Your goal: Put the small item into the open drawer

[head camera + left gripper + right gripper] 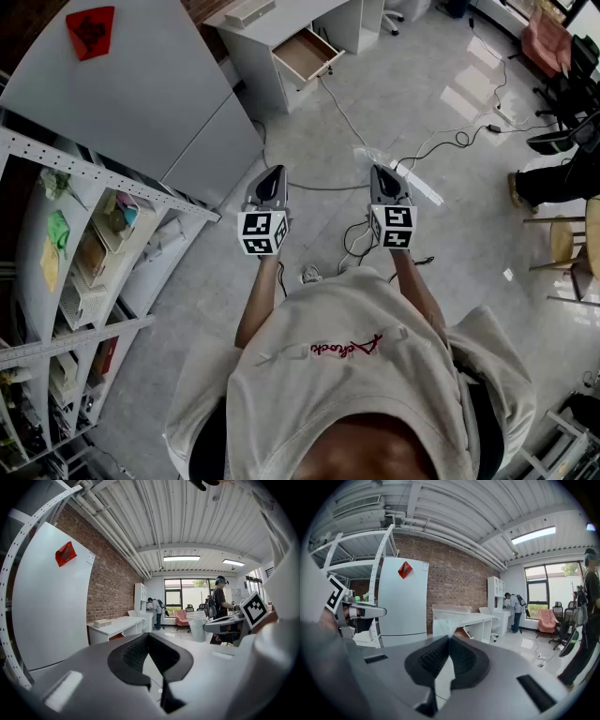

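Note:
The open drawer [305, 54] has a wooden inside and stands pulled out of a white desk [272, 23] far ahead across the floor. It also shows as a brown slot [462, 633] in the right gripper view. My right gripper [379, 170] is held at chest height, and its jaws are shut on a thin, clear piece of plastic [439, 628] that sticks up from the tips [449, 638]. My left gripper [272, 172] is beside it at the same height, shut with nothing in it [149, 636]. Both point toward the desk.
A white fridge [141, 84] with a red sticker stands at the left, with white metal shelving [84, 244] full of items beside it. Cables [337, 112] and a power strip [309, 276] lie on the grey floor. A person sits at the right edge [553, 178]. Other people stand far back [220, 606].

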Motion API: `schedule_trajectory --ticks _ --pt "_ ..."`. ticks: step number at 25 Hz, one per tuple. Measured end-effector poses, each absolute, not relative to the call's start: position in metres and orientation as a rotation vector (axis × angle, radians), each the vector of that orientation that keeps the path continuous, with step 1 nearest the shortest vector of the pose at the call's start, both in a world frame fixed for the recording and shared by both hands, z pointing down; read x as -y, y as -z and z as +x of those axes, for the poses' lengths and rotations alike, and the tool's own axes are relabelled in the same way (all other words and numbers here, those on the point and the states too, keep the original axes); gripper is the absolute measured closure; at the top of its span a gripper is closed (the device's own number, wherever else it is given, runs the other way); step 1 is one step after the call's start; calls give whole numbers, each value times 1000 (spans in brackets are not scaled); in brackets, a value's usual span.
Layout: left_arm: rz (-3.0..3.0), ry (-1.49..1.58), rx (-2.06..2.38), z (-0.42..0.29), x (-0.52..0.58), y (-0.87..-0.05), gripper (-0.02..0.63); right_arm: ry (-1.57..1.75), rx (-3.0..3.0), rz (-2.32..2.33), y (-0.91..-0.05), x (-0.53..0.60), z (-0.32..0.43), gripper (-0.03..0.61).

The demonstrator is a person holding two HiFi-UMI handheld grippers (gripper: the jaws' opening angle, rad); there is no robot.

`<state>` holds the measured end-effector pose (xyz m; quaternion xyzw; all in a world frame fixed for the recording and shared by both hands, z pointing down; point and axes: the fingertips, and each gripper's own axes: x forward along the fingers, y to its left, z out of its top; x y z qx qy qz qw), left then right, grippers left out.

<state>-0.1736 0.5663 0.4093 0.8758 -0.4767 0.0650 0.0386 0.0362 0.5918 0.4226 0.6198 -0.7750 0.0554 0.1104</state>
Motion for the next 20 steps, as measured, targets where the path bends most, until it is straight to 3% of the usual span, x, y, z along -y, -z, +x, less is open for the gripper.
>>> schedule_trajectory --ticks 20 --pt "2667 -233 1515 -128 -557 -415 604 -148 2328 1733 -433 -582 75 566"
